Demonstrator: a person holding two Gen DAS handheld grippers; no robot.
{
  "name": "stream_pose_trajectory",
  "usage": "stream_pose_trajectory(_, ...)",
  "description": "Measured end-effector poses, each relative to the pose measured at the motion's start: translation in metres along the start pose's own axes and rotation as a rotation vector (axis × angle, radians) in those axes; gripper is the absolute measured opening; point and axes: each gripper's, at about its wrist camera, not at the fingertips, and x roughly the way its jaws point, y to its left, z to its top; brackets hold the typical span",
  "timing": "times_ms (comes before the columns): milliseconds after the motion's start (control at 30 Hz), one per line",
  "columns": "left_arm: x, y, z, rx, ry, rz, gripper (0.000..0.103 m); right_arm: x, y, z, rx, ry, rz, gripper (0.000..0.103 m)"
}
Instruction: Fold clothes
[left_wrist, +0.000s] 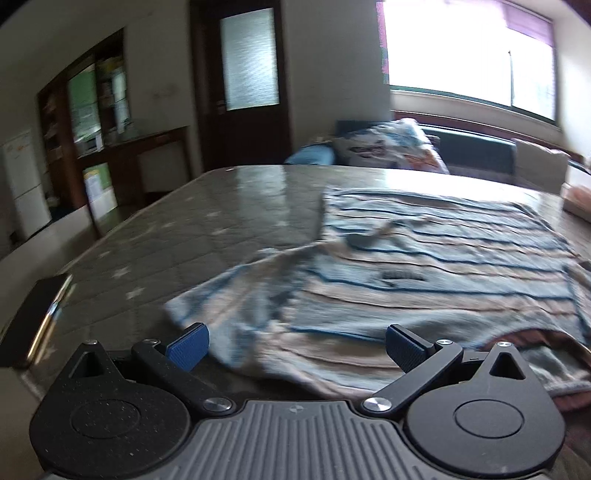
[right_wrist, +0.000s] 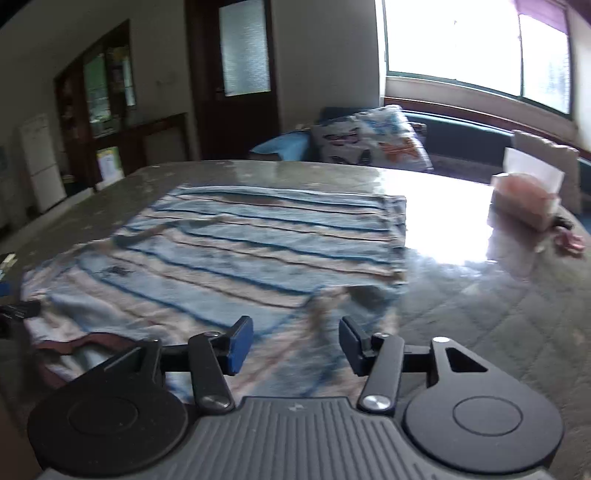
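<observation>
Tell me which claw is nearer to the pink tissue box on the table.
Right. The right claw hovers open over the striped shirt's sleeve, with the pink tissue box ahead to its right. The left claw is open at the shirt's opposite sleeve, farther away.

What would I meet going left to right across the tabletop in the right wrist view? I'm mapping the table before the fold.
Striped shirt → bare, glare-lit stretch of table → pink tissue box → small pink item at the far right.
</observation>
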Motion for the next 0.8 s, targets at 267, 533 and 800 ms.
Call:
stream_pose_trajectory(267, 0.023, 0.051, 0.009, -0.172, 0.072, 0.045, 0.079, 0.016, 0.0, -0.008, -0.026, 0.049, -0.002, 0.068)
stream_pose_trajectory(533, 0.04, 0.074, 0.012, -0.239, 0.107, 0.031, 0.047, 0.014, 0.012, -0.014, -0.051, 0.057, 0.001, 0.08)
stream_pose_trajectory(800, 0.046, 0.086, 0.014, -0.252, 0.095, -0.022, 0.008, 0.009, 0.045, 0.001, -0.148, 0.051, 0.07, 0.083)
